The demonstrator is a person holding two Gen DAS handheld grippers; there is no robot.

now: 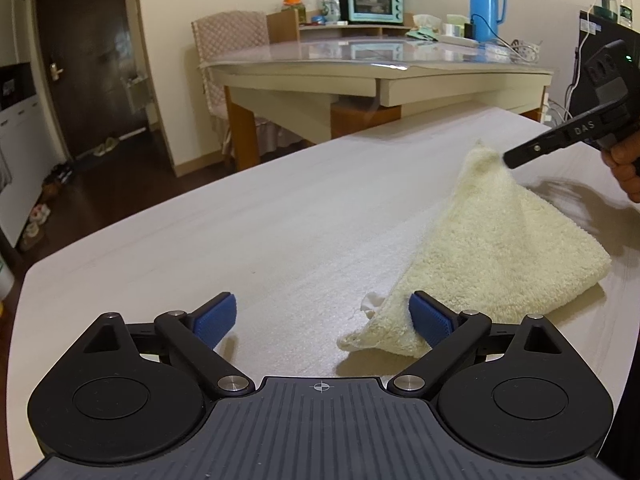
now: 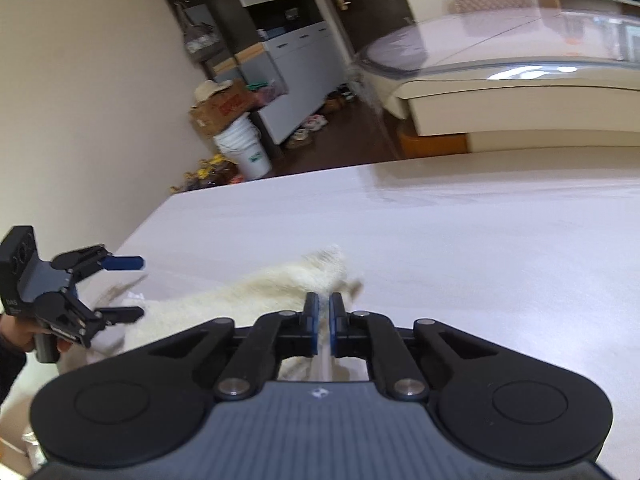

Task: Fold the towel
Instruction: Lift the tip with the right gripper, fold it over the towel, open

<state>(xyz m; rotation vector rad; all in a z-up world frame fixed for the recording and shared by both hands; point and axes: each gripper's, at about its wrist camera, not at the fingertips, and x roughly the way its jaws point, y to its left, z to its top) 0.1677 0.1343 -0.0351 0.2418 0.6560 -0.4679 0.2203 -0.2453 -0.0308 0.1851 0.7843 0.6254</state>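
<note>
A cream terry towel (image 1: 492, 252) lies on the pale wood table (image 1: 240, 248), with one corner pulled up into a peak. My right gripper (image 1: 506, 160) is shut on that raised corner and holds it above the table; in its own view (image 2: 324, 312) the blue pads pinch the towel (image 2: 280, 284). My left gripper (image 1: 322, 316) is open, low over the table, with its right pad touching the towel's near corner. It also shows open at the left of the right wrist view (image 2: 138, 288). A small white tag (image 1: 372, 302) sticks out by the near corner.
A second table (image 1: 360, 68) with a glass top stands behind, carrying a teal toaster oven (image 1: 370, 0) and a blue thermos (image 1: 486, 6). A chair (image 1: 228, 40) stands at its left. A dark door (image 1: 88, 56) and shoes on the floor lie far left.
</note>
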